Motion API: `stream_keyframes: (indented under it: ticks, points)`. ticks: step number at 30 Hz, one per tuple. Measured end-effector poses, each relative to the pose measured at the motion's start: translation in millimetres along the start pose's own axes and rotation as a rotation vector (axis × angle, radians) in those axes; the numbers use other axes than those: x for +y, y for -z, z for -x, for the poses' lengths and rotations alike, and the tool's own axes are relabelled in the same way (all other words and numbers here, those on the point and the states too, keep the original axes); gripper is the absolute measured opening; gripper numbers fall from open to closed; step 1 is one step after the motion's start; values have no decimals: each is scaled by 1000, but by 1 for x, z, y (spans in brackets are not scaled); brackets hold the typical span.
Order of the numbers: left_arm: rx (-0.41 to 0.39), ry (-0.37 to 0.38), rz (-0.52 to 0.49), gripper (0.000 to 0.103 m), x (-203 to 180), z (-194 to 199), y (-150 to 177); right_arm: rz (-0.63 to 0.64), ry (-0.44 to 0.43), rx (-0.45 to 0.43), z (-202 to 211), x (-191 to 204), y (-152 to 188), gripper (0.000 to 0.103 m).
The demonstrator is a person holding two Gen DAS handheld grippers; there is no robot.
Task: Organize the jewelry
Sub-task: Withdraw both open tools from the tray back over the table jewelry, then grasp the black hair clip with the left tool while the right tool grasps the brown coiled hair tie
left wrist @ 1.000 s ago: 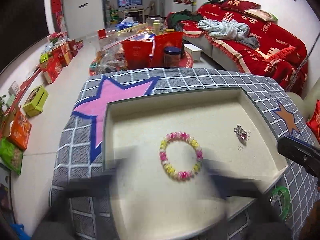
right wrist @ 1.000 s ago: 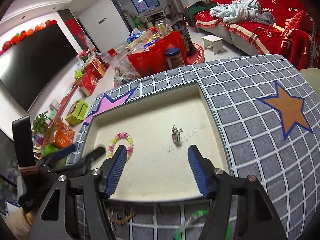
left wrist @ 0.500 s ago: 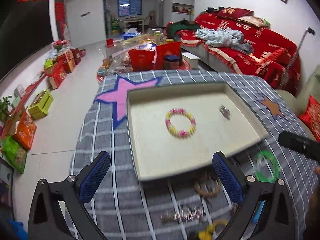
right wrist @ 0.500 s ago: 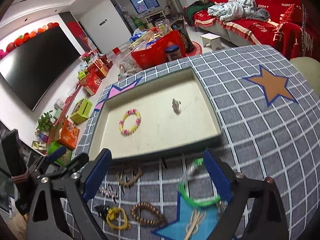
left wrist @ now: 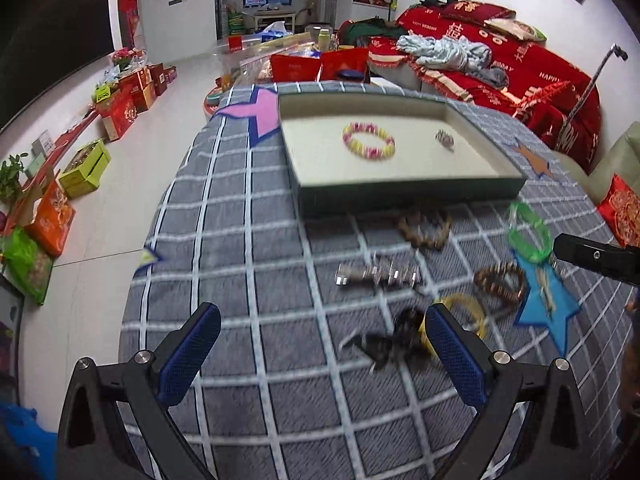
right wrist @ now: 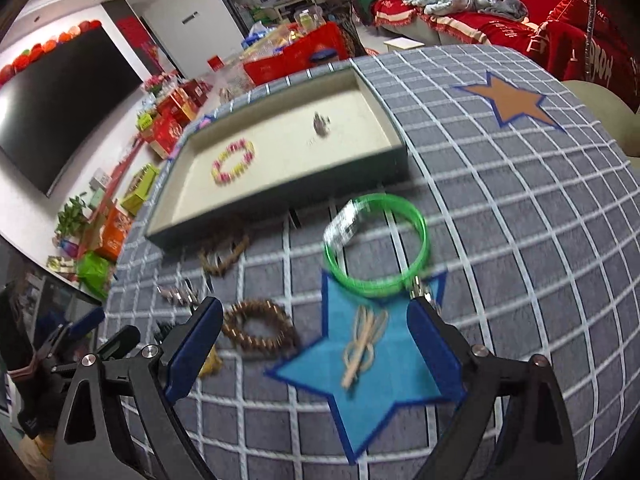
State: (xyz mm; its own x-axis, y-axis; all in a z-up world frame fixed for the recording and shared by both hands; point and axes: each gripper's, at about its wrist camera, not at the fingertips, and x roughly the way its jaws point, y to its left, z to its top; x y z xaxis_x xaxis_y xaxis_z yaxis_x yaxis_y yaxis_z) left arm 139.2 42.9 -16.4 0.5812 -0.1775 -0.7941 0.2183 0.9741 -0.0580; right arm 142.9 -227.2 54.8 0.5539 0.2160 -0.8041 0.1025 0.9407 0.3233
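Observation:
A shallow tray (left wrist: pixel 408 192) (right wrist: pixel 280 204) on the checked cloth holds a pink and yellow bead bracelet (left wrist: pixel 368 145) (right wrist: pixel 233 161) and a small jewelled ring (left wrist: pixel 444 139) (right wrist: pixel 321 123). In front of the tray lie a green bangle (right wrist: pixel 378 246) (left wrist: pixel 528 232), two brown bead bracelets (right wrist: pixel 260 328) (left wrist: pixel 424 228), a silver chain (left wrist: pixel 378 274), a yellow band (left wrist: pixel 466 316), a dark piece (left wrist: pixel 394 342) and a pale gold bow (right wrist: pixel 364 346). My left gripper (left wrist: pixel 322 354) is open over bare cloth beside the dark piece. My right gripper (right wrist: pixel 316 344) is open above the bow and brown bracelet.
The table's left edge (left wrist: pixel 160 216) drops to a floor lined with boxes and bags. A red sofa (left wrist: pixel 520 72) stands to the right, red bags (left wrist: pixel 320 66) behind the table. The left gripper's body (right wrist: pixel 52 356) shows at the right view's lower left.
Both grippers have pulled back from over the tray toward the loose jewellery in front of it. The right gripper's fingers have spread wider. The bracelet and ring stay in the tray.

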Motion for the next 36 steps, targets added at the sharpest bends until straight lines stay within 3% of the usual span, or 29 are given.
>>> stream_keyframes:
  ticks: [10, 20, 23, 25, 32, 36]
  points:
    - [22, -40, -84, 103, -4, -6, 18, 52, 53, 8, 1, 5, 15, 95]
    - [43, -18, -138, 103, -16, -19, 13, 144, 101, 29, -10, 23, 14, 93]
    - [40, -10, -149, 103, -19, -20, 10, 173, 116, 41, -17, 28, 13, 85]
    - [40, 0, -151, 103, -20, -20, 9, 180, 116, 54, -21, 29, 13, 73]
    - [40, 34, -178, 103, -31, -21, 5, 209, 124, 81, -34, 36, 14, 58]
    - [53, 53, -187, 91, -35, -24, 5, 215, 129, 81, -36, 38, 13, 54]
